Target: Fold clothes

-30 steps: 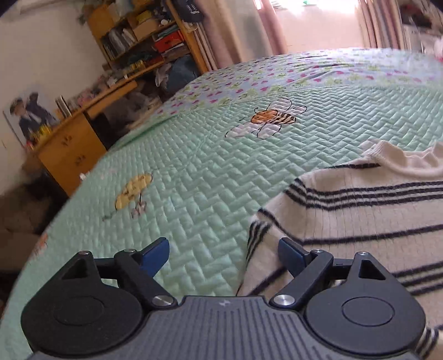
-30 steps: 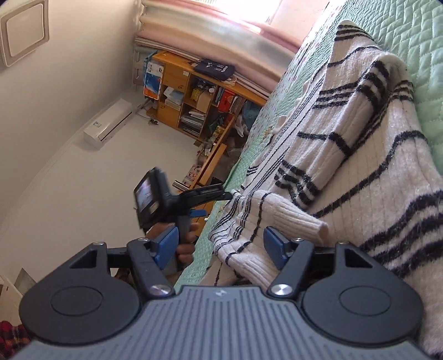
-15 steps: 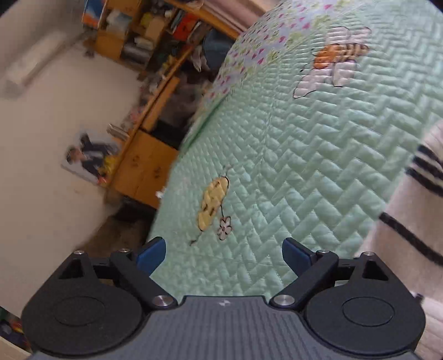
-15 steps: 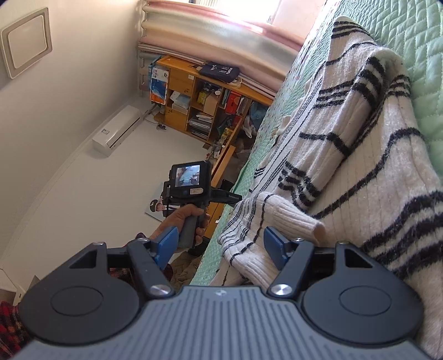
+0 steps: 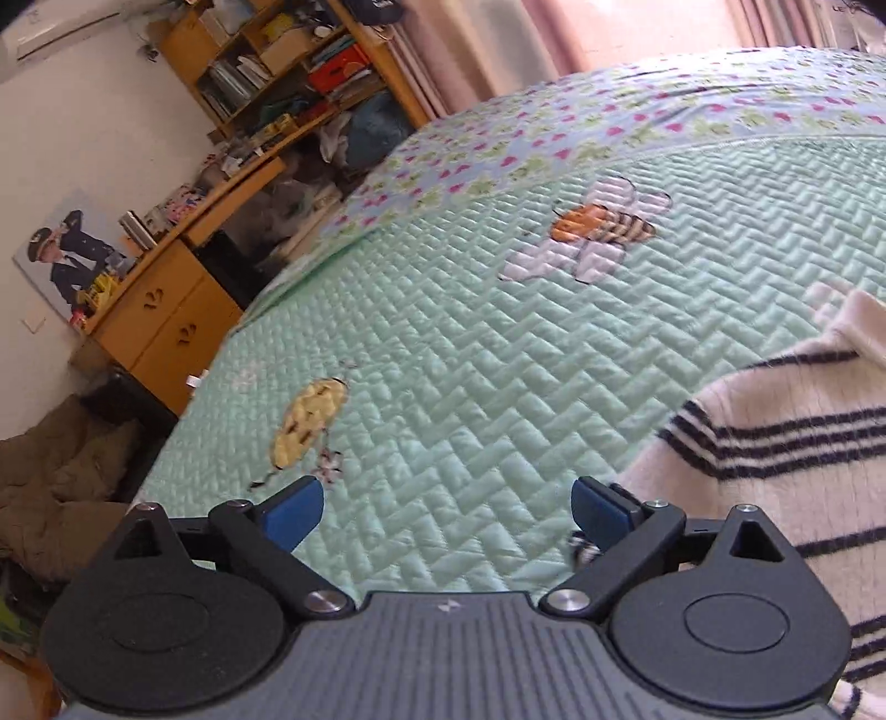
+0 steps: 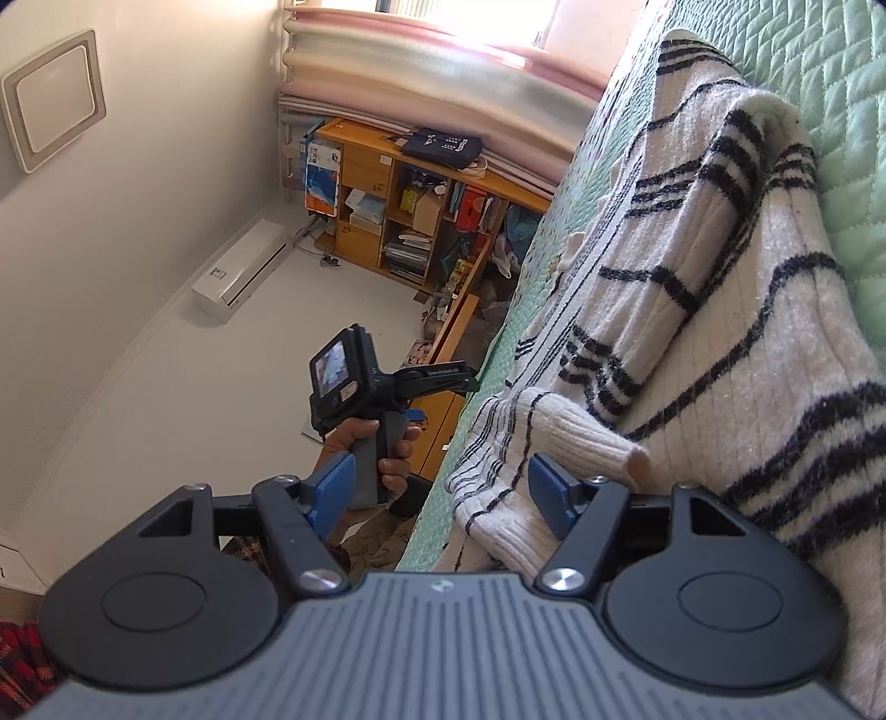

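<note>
A cream knit sweater with dark stripes (image 5: 786, 443) lies on the green quilted bedspread (image 5: 470, 360). My left gripper (image 5: 447, 509) hovers over bare quilt just left of the sweater's edge. Its jaws are opening, with nothing between them; a scrap of striped knit shows under the right finger (image 5: 601, 512). In the right wrist view the sweater (image 6: 720, 310) is folded into a long strip with a sleeve cuff (image 6: 581, 437) on top. My right gripper (image 6: 440, 490) is open at the sweater's near end; the knit edge lies between its jaws beside the right pad (image 6: 548, 493), unpinched.
A hand (image 6: 387, 448) grips the left gripper's handle off the bed's edge. A wooden desk and bookshelf (image 5: 266, 94) stand past the bed's far-left side. A brown heap (image 5: 61, 487) lies on the floor. Pink curtains (image 5: 498, 50) hang behind the bed.
The left gripper has shifted left off the sweater edge, rolled and swung back, and its jaws stand wider. In the right view it rose beside the bed. The right gripper kept still.
</note>
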The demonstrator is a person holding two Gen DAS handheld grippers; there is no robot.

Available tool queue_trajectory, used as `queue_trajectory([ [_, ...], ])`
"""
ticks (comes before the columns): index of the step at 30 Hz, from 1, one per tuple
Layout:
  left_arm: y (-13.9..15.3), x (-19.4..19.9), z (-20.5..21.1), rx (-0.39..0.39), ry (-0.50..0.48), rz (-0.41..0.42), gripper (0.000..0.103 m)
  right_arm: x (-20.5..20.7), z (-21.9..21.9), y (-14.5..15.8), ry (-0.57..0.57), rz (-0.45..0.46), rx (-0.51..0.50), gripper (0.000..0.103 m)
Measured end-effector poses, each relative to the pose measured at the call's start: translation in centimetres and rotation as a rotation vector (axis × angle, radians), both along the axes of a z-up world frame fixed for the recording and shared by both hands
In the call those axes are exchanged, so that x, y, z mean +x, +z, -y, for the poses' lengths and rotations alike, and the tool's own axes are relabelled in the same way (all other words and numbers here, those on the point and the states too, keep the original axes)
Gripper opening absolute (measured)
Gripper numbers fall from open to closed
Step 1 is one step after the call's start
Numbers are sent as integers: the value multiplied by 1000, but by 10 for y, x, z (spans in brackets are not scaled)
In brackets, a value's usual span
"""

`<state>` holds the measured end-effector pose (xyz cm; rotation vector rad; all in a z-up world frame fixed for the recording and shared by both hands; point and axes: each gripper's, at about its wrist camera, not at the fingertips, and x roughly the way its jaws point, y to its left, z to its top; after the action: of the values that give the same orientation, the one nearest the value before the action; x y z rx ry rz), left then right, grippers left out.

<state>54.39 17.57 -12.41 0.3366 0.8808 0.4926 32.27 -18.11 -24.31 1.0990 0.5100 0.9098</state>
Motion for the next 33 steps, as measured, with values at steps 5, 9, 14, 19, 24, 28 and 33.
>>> queue_trajectory([
  [5,-20,11,2,82,31,-77,96,-1,2,-1,1,-3,11,71],
  [9,-30,12,0,66,28,-128,64,0,4,-4,2,-2,12,71],
  [14,-49,12,1,122,56,-190,0,-1,5,-3,-1,1,5,71],
  [19,-38,9,-19,234,209,-47,55,-1,4,-1,-1,1,7,71],
  [24,11,-32,-39,20,238,186,90,-3,2,1,-2,0,9,71],
  [28,28,-67,-43,-170,218,219,90,-8,4,7,-29,6,-8,72],
  [33,19,-108,-14,-277,92,166,90,-25,7,33,-150,28,-143,87],
])
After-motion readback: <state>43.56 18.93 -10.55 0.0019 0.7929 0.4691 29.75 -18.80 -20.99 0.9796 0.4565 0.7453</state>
